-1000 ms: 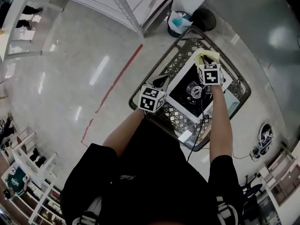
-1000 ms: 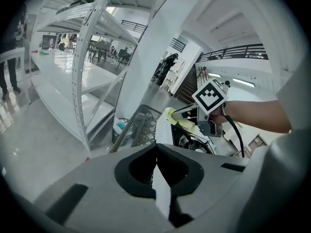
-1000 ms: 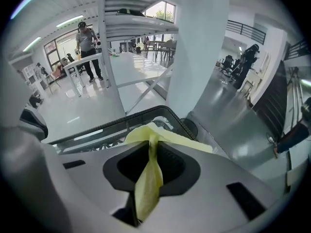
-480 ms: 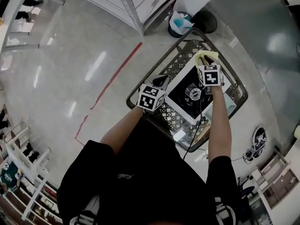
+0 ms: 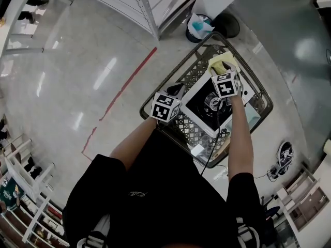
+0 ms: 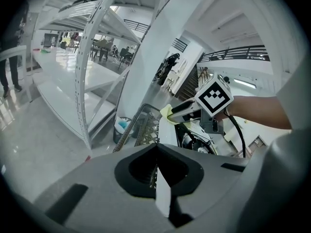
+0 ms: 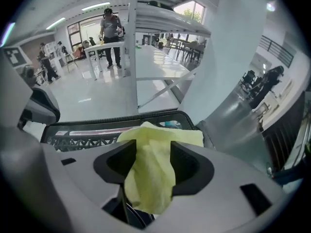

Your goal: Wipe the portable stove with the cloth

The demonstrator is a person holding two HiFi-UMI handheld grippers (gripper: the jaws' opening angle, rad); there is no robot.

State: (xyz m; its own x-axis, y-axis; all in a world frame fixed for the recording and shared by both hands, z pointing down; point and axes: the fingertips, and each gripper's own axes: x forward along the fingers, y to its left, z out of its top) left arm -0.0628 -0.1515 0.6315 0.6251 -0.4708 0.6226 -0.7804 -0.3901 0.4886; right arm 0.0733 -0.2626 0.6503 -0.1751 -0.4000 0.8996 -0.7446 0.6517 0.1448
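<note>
Left tongs (image 6: 156, 152) together, unmoved beside crate (image 5: 182, 124) near edge. Stove (image 5: 195, 98) sits in crate. Right tongs (image 7: 153, 161) shifted slightly left at stove's far corner, just been opening, now apart. Cloth (image 7: 151, 178) drapes loose between them.

The head view looks steeply down from above the person onto a wire cart (image 5: 192, 70) holding the portable stove (image 5: 196, 94), at arm's length. The left gripper view sits low at the cart's near left corner and faces across it. The right gripper view hangs close over the yellow cloth (image 7: 150, 174), facing the cart's far rim. All three views share the cart and the cloth.
</note>
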